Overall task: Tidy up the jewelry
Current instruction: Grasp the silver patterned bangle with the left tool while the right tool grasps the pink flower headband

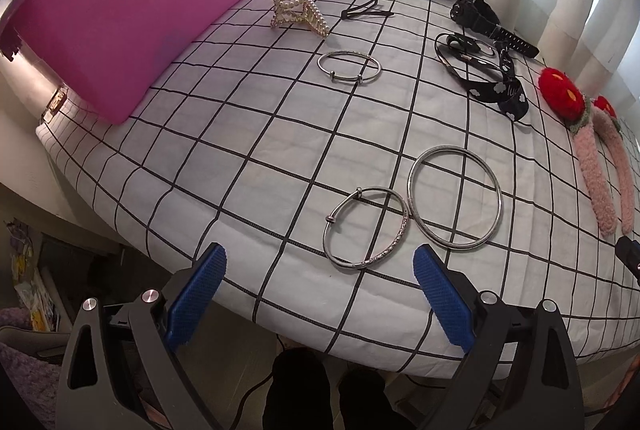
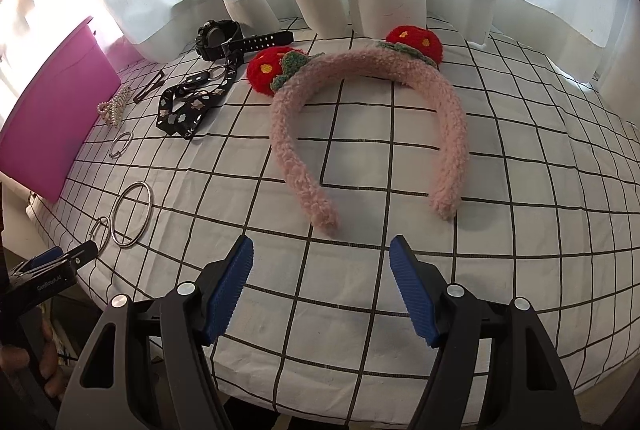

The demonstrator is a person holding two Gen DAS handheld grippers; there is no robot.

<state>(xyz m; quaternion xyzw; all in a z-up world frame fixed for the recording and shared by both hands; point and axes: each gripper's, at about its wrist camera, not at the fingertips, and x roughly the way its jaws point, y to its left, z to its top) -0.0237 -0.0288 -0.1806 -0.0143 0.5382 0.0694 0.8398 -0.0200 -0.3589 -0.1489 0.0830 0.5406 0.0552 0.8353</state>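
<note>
both claws apart and empty, right claw [image 2: 321, 262], left claw [image 1: 320, 270], pink headband [image 2: 368, 134] arch away, ends toward camera

We hold our left gripper [image 1: 320, 266] with its blue-padded jaws spread wide and nothing between them, low at the near edge of the checked bedspread [image 1: 248, 118]. Our right gripper [image 2: 322, 256] hangs over that same near edge, jaws equally wide apart and unloaded.

Pink headband [image 2: 368, 118] before spread tongs [image 2: 321, 262]
</note>
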